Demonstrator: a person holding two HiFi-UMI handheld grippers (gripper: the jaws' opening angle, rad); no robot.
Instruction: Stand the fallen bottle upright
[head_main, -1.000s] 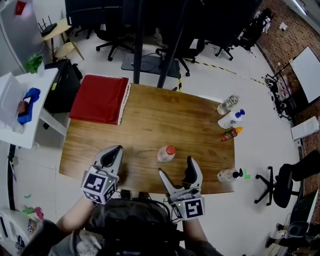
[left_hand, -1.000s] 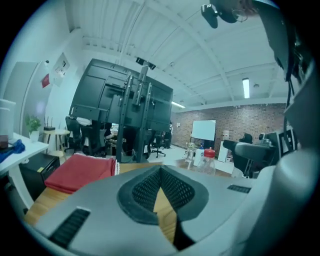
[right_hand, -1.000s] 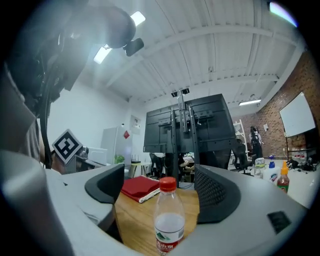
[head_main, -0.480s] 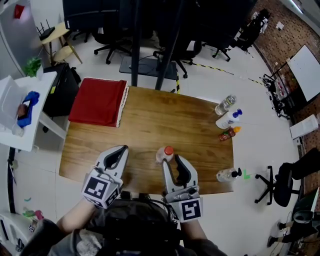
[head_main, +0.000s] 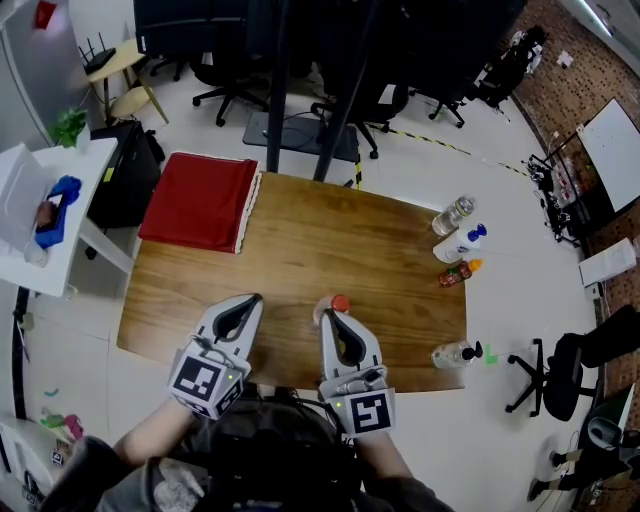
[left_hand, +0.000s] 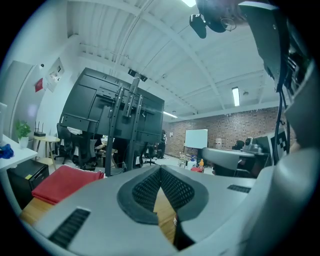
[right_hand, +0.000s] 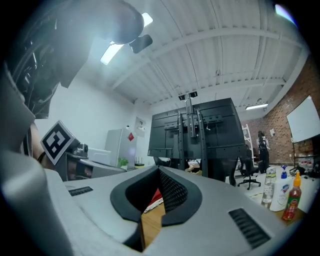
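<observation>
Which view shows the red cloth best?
The head view: the whole cloth lies over the table's far left corner, unobstructed. The left gripper view shows one part of it, low at the left. The right gripper view shows only a thin red sliver.

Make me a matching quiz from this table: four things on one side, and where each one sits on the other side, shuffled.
Things:
1. red cloth
2. red-capped bottle
3. blue-capped bottle
4. dark-capped bottle

Places:
A. near right corner of the table
B. far left corner
C. just past the right gripper's tip
D. right edge, between the clear bottle and the sauce bottle

Pairs: 1-B, 2-C, 3-D, 4-A
</observation>
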